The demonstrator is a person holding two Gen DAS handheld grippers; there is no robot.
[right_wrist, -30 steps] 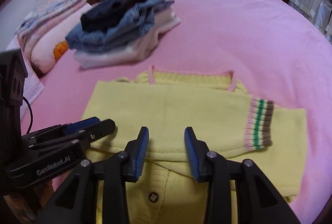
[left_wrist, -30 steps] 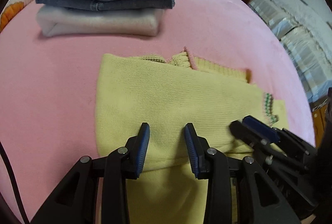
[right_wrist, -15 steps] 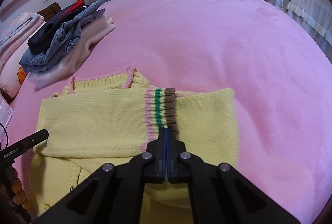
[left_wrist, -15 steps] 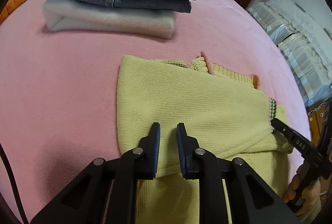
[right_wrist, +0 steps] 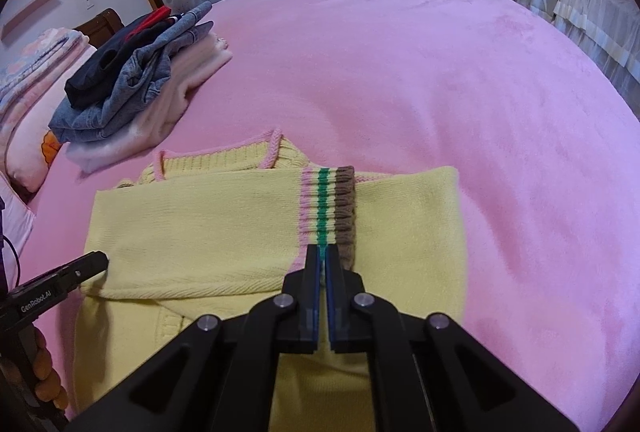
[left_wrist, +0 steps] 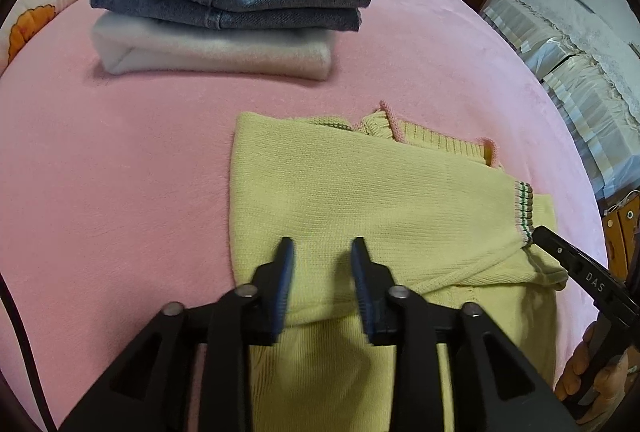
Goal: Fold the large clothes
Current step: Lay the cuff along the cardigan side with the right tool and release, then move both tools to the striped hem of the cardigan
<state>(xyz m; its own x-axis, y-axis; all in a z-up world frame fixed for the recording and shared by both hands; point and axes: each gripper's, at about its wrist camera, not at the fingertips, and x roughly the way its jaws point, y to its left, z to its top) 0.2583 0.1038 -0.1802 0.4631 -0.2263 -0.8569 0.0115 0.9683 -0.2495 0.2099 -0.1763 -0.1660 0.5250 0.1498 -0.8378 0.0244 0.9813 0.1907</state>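
A yellow knit sweater [left_wrist: 340,191] lies flat on the pink bedspread [left_wrist: 100,171], one sleeve folded across its body. That sleeve ends in a pink, green and brown striped cuff [right_wrist: 328,207]. My right gripper [right_wrist: 322,254] is shut on the near edge of the cuff, with the green stripe running in between its pads. Seen from the left wrist, the right gripper [left_wrist: 538,232] touches the cuff [left_wrist: 523,205] at the sweater's right side. My left gripper [left_wrist: 322,248] hovers over the sweater's left part, its jaws opening with nothing pinched between them.
A stack of folded clothes [left_wrist: 224,11], cream below, denim and dark blue on top, sits at the far left of the bed. Pillows [right_wrist: 24,119] lie behind it. A second bed [left_wrist: 568,63] with pale covers stands to the right. A hand [left_wrist: 592,372] holds the right gripper.
My right gripper shifted right from the sweater's middle to the striped cuff and shut on it. My left gripper narrowed, then spread apart again over the sweater.
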